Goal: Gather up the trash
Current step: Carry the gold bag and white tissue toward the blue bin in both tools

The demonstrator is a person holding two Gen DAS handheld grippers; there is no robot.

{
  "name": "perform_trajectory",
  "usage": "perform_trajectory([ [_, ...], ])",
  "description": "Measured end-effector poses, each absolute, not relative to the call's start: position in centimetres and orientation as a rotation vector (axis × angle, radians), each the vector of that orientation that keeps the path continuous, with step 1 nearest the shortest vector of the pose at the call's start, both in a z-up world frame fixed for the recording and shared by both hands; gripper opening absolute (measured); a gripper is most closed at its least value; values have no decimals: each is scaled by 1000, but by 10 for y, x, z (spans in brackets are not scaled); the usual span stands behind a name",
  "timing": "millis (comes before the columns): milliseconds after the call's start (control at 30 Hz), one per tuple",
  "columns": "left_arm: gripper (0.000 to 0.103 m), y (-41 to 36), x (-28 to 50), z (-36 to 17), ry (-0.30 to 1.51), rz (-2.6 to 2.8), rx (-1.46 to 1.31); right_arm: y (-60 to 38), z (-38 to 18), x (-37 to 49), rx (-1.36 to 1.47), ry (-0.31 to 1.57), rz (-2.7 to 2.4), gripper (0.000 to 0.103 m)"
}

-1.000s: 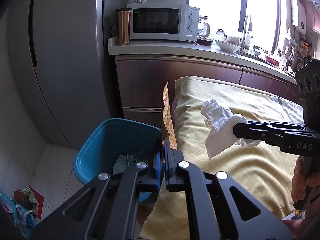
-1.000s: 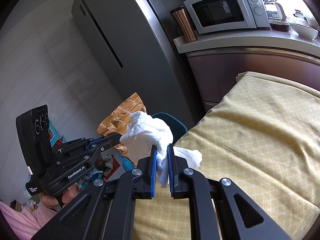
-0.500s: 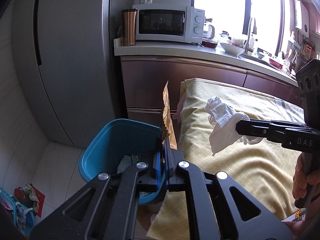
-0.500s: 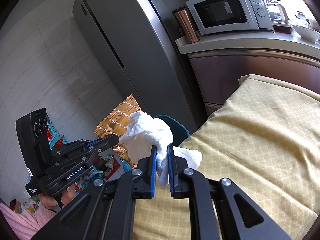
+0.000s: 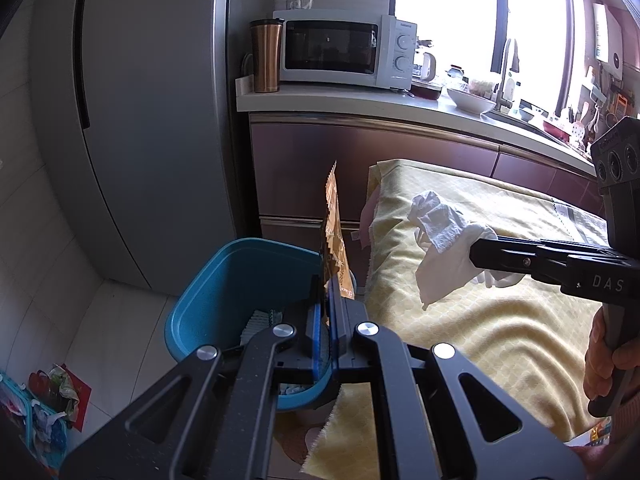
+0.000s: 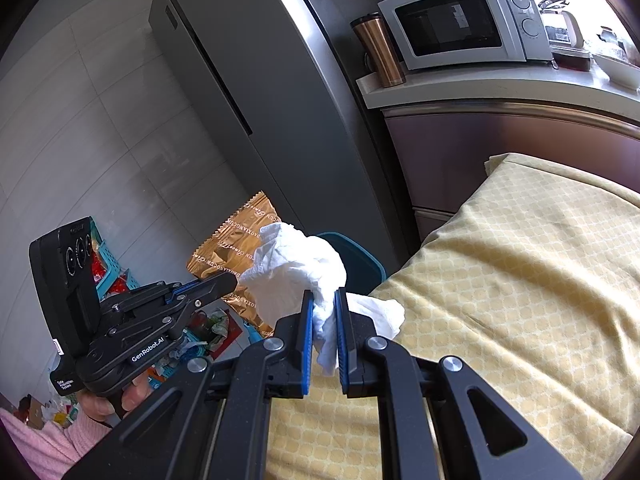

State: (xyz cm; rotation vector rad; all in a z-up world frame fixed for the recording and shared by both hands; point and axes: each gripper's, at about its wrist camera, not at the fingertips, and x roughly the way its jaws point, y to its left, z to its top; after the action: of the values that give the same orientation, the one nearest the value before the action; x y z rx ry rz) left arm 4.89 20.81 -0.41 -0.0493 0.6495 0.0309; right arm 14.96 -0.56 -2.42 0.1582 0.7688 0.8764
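Observation:
My left gripper [image 5: 327,304] is shut on a golden-brown snack wrapper [image 5: 334,240], held edge-on and upright over the near rim of a blue bin [image 5: 224,280]. The wrapper also shows in the right wrist view [image 6: 232,248], flat side on. My right gripper [image 6: 323,308] is shut on a crumpled white tissue [image 6: 296,272], held above the left edge of the yellow-clothed table [image 6: 520,280]. In the left wrist view the tissue [image 5: 444,240] hangs over the cloth, to the right of the bin. The bin holds some trash at its bottom.
A grey fridge [image 5: 140,120] stands behind the bin. A counter [image 5: 360,104] carries a microwave [image 5: 344,52] and a copper tumbler [image 5: 265,56]. A teal crate with colourful packets [image 5: 36,412] sits on the floor at the left.
Both grippers keep their hold. The views have shifted slightly, with the bin and table sliding right in the left wrist view as the left gripper moved a little leftward.

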Motion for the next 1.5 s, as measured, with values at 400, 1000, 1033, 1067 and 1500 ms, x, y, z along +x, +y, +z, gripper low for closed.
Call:
perform_trajectory([
  [400,4,210,45,-2,646,43,-56,-4,-24,149,155,771,882,9],
  [1000,4,214,41,-2,649,69,-71,9,-23,151,139,782,888,9],
  [1033,4,214,42,-2,651,70,-72,10,-24,152,137,782,888,9],
  [1067,4,215,43,-3,652,72,-73,11,-24,153,135,784,888,9],
  [1500,4,220,47,-7,659,85,-84,25,-27,158,116,799,897,9],
])
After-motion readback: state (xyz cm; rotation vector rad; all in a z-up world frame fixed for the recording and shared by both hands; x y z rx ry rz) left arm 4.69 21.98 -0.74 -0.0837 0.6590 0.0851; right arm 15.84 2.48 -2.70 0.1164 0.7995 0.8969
